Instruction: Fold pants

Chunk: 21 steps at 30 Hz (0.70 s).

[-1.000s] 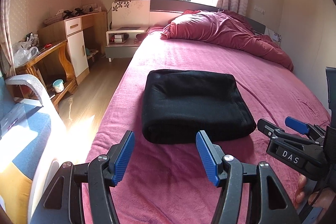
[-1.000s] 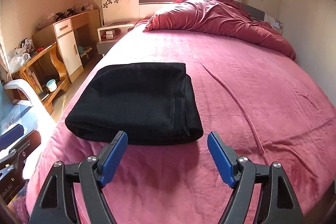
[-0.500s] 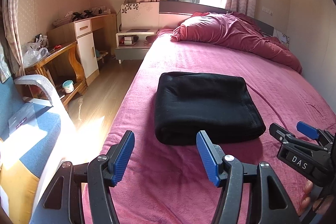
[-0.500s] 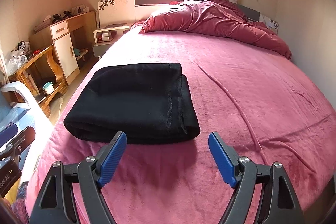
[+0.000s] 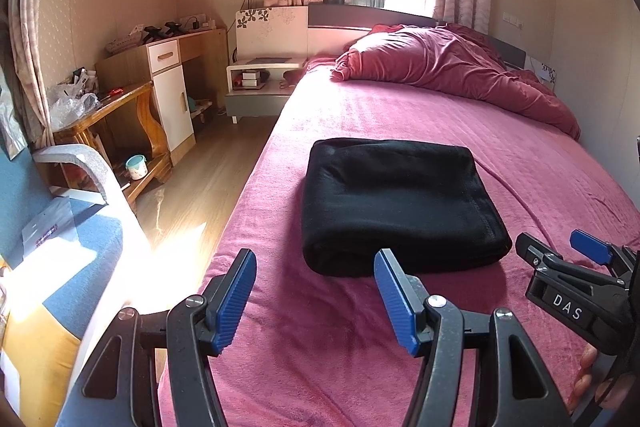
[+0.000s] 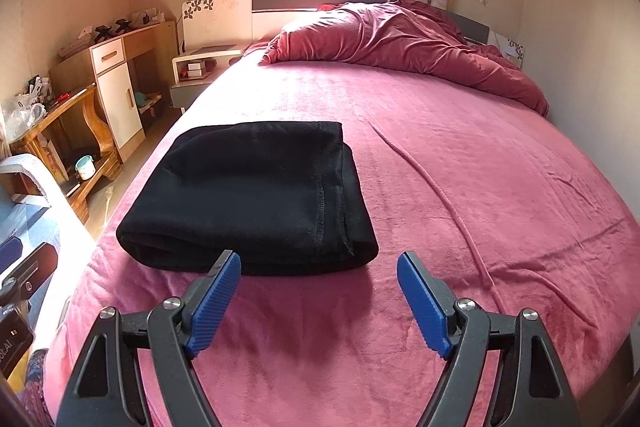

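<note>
Black fleece pants lie folded into a thick rectangle on the pink bedspread, near the bed's left edge, with the folded bulk facing the grippers and a stitched seam running down the right side. Compared with a second ago, both cameras have drawn back and risen a little: the bundle sits farther from the fingertips and more bare spread shows in front of it. The left gripper hangs released, jaws spread wide and holding nothing, short of the bundle's near-left corner. The right gripper is likewise spread and holding nothing, its left pad just short of the near edge. Right of the pants the spread runs wide up to the rumpled red duvet; left of the bed the wood floor drops away.
</note>
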Motion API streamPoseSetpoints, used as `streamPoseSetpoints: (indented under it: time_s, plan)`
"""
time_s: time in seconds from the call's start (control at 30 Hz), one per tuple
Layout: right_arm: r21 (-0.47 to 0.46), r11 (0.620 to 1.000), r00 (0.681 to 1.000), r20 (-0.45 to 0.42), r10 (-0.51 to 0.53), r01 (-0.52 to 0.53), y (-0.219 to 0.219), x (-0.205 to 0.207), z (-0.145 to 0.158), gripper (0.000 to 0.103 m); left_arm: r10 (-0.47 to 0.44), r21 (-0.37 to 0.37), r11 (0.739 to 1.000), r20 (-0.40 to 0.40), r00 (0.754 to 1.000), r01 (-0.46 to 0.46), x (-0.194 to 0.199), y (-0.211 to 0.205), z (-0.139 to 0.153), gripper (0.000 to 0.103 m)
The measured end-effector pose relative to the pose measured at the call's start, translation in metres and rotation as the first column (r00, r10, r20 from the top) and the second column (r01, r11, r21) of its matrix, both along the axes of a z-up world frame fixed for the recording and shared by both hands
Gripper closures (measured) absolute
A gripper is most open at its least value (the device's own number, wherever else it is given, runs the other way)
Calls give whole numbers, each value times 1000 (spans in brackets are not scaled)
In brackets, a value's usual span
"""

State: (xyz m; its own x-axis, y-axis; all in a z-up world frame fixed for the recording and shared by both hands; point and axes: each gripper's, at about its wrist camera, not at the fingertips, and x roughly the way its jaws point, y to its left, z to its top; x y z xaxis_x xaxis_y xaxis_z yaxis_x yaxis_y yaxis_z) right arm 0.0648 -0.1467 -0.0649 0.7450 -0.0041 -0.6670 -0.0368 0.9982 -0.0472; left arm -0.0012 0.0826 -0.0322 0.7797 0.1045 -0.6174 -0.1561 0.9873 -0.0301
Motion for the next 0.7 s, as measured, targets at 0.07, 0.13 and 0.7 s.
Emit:
streamPoseSetpoints:
  time_s: [0.07, 0.13, 0.7]
  plan:
    - [-4, 1000, 1000, -1, 2, -2, 3, -3, -1, 22, 1, -4, 1000, -1, 1000, -1, -2, 2, -1, 40]
    - [-15, 1000, 1000, -2, 11, -11, 6, -5, -2, 22, 7, -20, 1000, -4, 1000, -7, -4, 4, -3, 40]
    - [2, 1000, 1000, 11, -9, 9, -7, -20, 0, 21, -8, -24, 1000, 12, 1000, 8, -12, -5, 2, 40]
